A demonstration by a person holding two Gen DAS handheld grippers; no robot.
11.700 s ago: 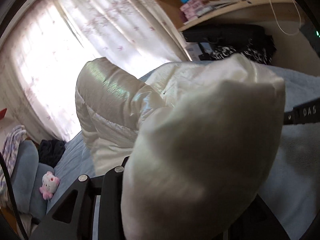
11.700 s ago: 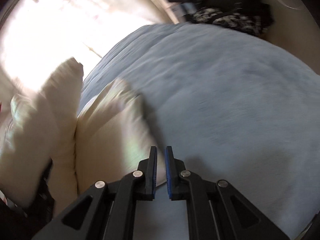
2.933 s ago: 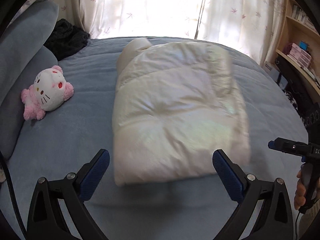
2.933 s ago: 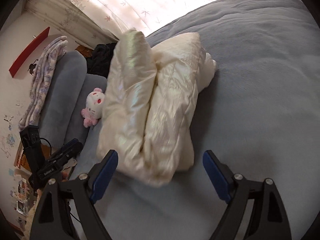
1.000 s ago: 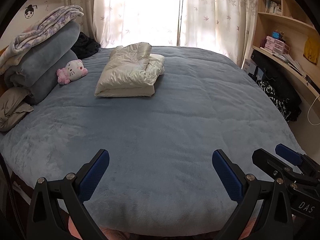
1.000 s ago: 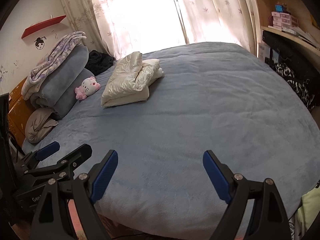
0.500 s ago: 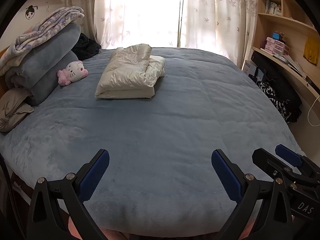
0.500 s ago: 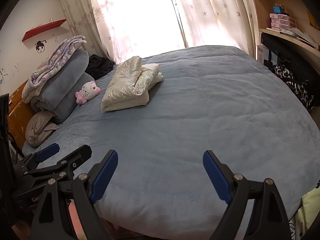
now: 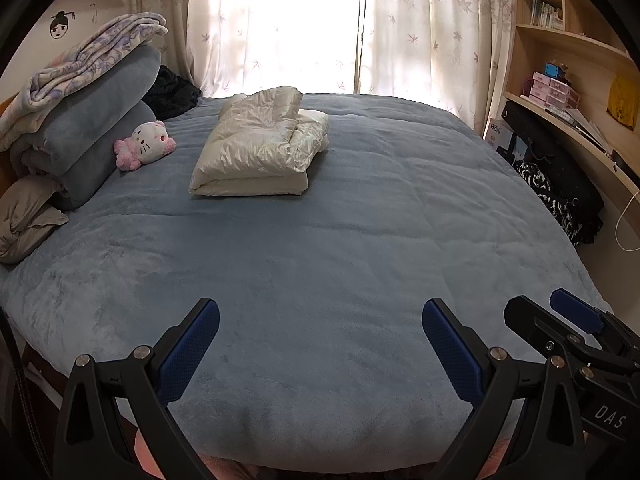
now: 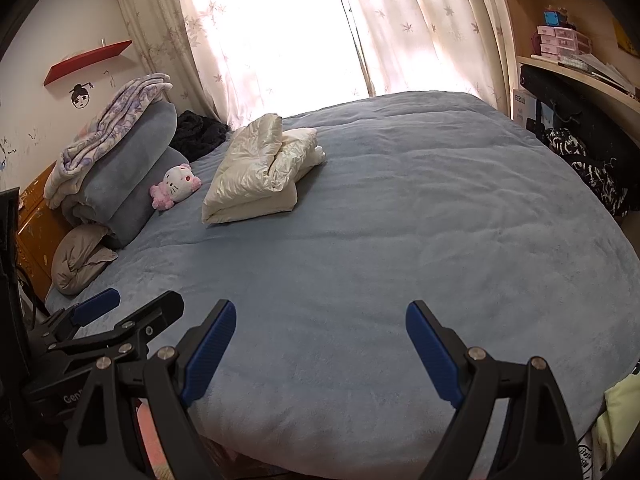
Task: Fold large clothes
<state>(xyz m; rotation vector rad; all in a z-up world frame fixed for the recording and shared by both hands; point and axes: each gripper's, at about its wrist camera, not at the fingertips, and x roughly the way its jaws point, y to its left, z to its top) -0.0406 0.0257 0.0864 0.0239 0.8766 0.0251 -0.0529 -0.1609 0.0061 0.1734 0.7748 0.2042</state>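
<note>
Left wrist view: glossy cream puffer jacket, folded into a plump rectangle.

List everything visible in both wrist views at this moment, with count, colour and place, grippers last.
puffer jacket: one, cream, folded on the bed's far part.
bed cover: one, blue-grey, spread over the bed.
plush cat: one, white and pink, left of the jacket.
rolled bedding: blue-grey, stacked at left, patterned blanket on top.
beige pillow: one, below the stack.
dark clothing: one heap, by the curtains.
shelves: wooden, at right.
left gripper: open, empty.
right gripper: open, empty.
</note>
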